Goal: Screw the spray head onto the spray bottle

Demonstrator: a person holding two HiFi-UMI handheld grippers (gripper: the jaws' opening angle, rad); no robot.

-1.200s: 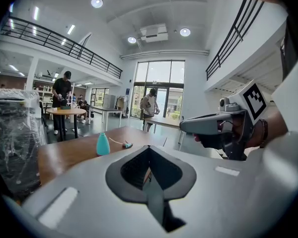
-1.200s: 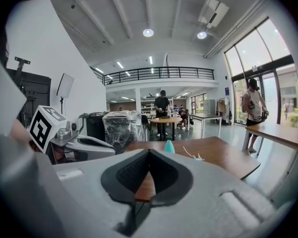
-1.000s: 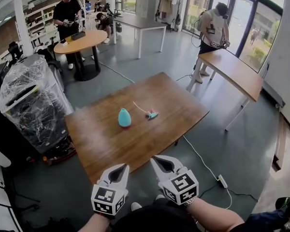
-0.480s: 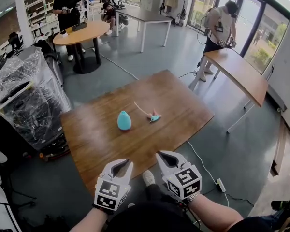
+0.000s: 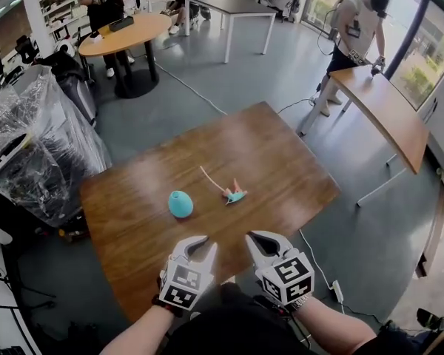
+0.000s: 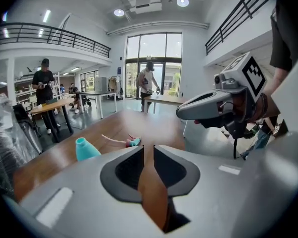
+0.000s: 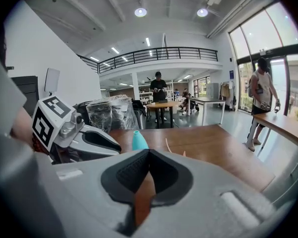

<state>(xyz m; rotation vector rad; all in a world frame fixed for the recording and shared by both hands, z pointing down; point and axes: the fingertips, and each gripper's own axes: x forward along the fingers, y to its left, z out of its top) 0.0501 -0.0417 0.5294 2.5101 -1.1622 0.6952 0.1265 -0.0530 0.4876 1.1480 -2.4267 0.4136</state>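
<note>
Teal egg-shaped plastic spray bottle [image 5: 180, 203] stands on the brown wooden table [image 5: 281, 161], left of the middle, and the teal spray head with a pink trigger and a thin pale tube [image 5: 234, 194] lies near it to the right, apart from it. Seen from the head view, the bottle is only a rounded blob. The left gripper view shows it upright [image 6: 87, 148] with its short open neck on top, and the spray head [image 6: 131, 142] on its side with the tube trailing to the left.

Both tools hover over the table's near edge, well short of the two parts. The grey left gripper [image 5: 201, 244] has its jaws slightly spread. Its own view [image 6: 148, 150] shows a narrow slit with only bare table wood in it, and the jaws have just been opening. The grey right gripper [image 5: 260, 240] has its jaws pressed together at the tips, with nothing pinched, as its own view [image 7: 149, 155] shows.

The right gripper view has the bottle's top [image 7: 139, 140] poking up just behind its jaws and hides most of the spray head. Only the head view takes in the whole table, the plastic-wrapped bundle [image 5: 37, 146] to the left of it and the grey floor around it.
</note>
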